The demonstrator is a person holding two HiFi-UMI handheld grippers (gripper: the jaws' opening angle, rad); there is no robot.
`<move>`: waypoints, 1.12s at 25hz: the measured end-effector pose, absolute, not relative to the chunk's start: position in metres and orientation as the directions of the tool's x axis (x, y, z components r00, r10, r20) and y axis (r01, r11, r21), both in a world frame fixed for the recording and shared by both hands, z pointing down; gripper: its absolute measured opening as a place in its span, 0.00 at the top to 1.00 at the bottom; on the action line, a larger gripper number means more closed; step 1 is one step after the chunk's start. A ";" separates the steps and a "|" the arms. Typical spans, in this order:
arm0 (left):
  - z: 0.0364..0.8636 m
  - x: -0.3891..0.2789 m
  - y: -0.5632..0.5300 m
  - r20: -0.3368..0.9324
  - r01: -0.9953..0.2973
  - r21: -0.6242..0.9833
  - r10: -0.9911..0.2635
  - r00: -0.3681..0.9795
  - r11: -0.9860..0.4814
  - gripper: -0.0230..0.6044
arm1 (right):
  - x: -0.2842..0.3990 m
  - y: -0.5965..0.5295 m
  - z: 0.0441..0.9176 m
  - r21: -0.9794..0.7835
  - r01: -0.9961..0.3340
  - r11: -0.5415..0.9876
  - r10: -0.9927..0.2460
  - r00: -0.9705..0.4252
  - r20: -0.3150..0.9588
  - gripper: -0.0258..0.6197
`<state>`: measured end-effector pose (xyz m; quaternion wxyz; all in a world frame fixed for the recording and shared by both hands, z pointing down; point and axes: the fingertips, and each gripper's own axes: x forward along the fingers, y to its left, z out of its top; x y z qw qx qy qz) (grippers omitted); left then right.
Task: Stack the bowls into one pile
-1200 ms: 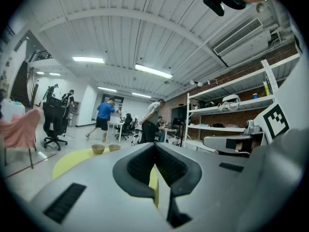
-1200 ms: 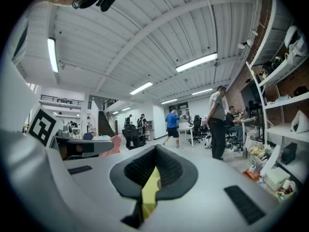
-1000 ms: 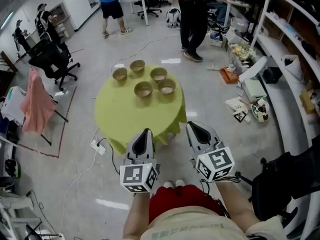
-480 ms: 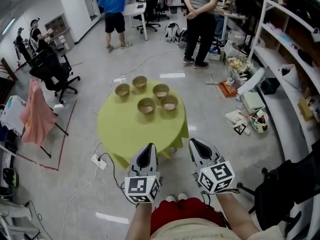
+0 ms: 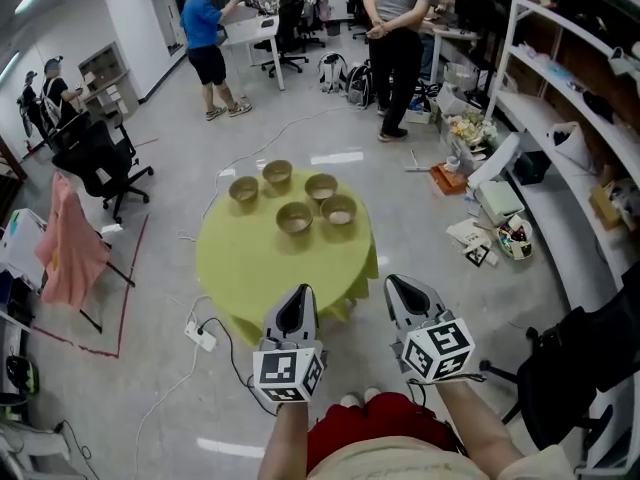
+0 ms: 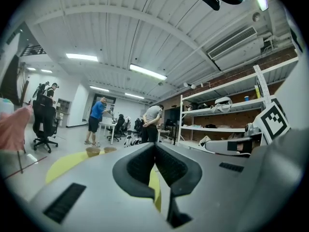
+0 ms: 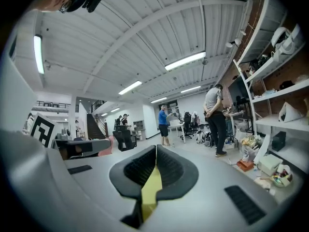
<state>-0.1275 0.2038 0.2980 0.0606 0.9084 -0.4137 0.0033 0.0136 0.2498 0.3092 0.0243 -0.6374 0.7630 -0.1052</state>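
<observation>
Your left gripper (image 5: pixel 293 303), right gripper (image 5: pixel 403 293): both jaws pressed together, nothing between, held short of yellow-green table (image 5: pixel 250 268). Five bowls (image 5: pixel 294 216) apart, unstacked, far side.

Bowls (image 5: pixel 294 216): 5, tan, none stacked.
Table (image 5: pixel 250 268), round, yellow-green cover: 1.
Grippers: 2, namely left gripper (image 5: pixel 293 295) and right gripper (image 5: pixel 397 284). Each has 2 fingers (image 6: pixel 140 166), 4 in all, and 1 marker cube (image 5: pixel 288 373), 2 in all.
Standing people (image 5: pixel 398 28): 3.
Black office chair (image 5: pixel 95 153) at left: 1.
Pink cloth (image 5: pixel 70 248): 1.
</observation>
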 end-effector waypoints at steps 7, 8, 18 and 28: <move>0.306 -0.132 0.198 0.057 -0.740 0.129 -0.740 0.670 -0.660 0.93 | 0.012 0.250 0.318 -0.222 -0.967 0.127 -0.981 -0.156 0.116 0.91; 0.308 -0.133 0.195 0.060 -0.739 0.132 -0.739 0.671 -0.660 0.93 | 0.012 0.248 0.318 -0.222 -0.968 0.121 -0.981 -0.150 0.119 0.91; 0.321 -0.112 0.149 0.087 -0.731 0.141 -0.727 0.681 -0.668 0.93 | 0.038 0.201 0.323 -0.237 -0.967 0.091 -0.984 -0.123 0.126 0.91; 0.334 -0.074 0.071 0.119 -0.758 0.147 -0.749 0.651 -0.636 0.93 | 0.085 0.119 0.332 -0.257 -0.960 0.111 -0.979 -0.150 0.138 0.91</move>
